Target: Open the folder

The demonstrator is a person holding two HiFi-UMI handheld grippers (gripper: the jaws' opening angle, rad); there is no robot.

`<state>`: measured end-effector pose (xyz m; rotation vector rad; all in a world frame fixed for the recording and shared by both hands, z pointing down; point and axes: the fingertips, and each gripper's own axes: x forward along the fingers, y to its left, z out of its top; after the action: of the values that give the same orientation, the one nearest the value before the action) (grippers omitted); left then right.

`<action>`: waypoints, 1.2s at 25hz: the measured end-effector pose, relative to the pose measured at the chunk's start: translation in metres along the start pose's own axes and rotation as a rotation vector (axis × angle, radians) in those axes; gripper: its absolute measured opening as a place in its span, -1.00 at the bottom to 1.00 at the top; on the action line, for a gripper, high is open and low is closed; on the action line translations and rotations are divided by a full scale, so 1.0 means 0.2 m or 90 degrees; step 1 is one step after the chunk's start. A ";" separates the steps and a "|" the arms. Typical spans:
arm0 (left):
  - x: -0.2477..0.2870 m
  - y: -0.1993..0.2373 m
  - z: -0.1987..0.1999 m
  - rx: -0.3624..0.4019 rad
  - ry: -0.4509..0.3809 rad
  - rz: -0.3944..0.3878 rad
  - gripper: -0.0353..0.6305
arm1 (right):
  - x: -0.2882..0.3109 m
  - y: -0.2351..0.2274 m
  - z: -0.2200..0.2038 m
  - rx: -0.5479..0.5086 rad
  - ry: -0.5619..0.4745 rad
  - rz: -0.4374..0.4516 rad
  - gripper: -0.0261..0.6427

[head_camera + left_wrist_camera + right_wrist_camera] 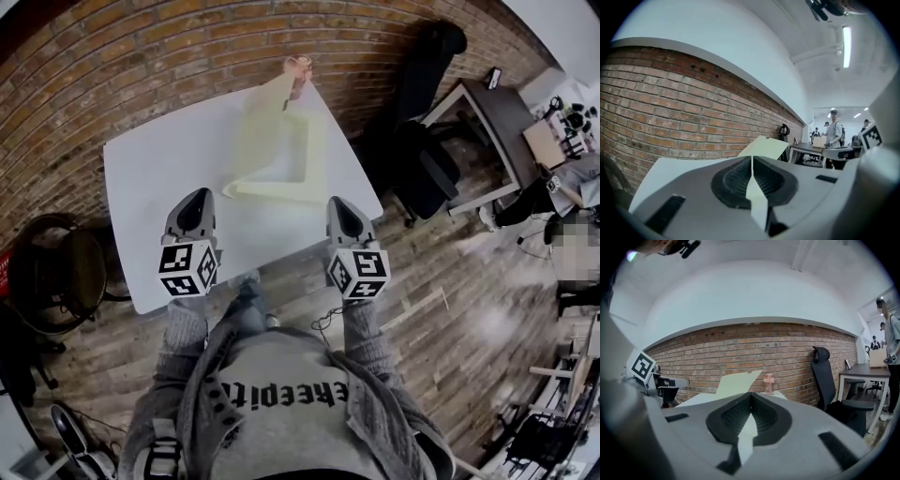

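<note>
A pale yellow folder [302,161] lies on the white table [159,178] toward its far side. One cover [258,122] stands raised and leans toward the far edge. My left gripper [195,202] hovers over the table's near left part, short of the folder, jaws shut and empty. Over the near right edge my right gripper [339,208] is also shut on nothing. In the left gripper view the raised cover [764,146] shows beyond the closed left gripper [751,160]. In the right gripper view it [736,380] rises behind the right gripper [750,397].
A small pink bottle [300,67] stands at the table's far edge by the brick wall [112,66]. A black office chair [422,164] and a grey desk [492,112] stand to the right. A dark round stool [56,272] is at the left. People [833,129] stand far off.
</note>
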<state>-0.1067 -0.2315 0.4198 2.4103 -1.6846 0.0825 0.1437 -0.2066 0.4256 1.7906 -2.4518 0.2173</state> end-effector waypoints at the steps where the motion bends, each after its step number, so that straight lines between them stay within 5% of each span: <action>1: -0.02 -0.02 0.02 0.000 -0.007 -0.002 -0.85 | -0.03 0.00 0.01 -0.002 -0.005 -0.002 -0.91; 14: -0.22 -0.22 0.19 0.026 -0.084 -0.012 -0.85 | -0.36 -0.04 0.20 -0.021 -0.078 -0.034 -0.91; 30: -0.32 -0.39 0.27 0.057 -0.118 -0.029 -0.84 | -0.57 -0.10 0.30 -0.022 -0.129 -0.060 -0.91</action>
<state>-0.0604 -0.1580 0.3473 2.5929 -1.7346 -0.0750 0.1973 -0.1150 0.3485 1.9985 -2.4745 -0.0152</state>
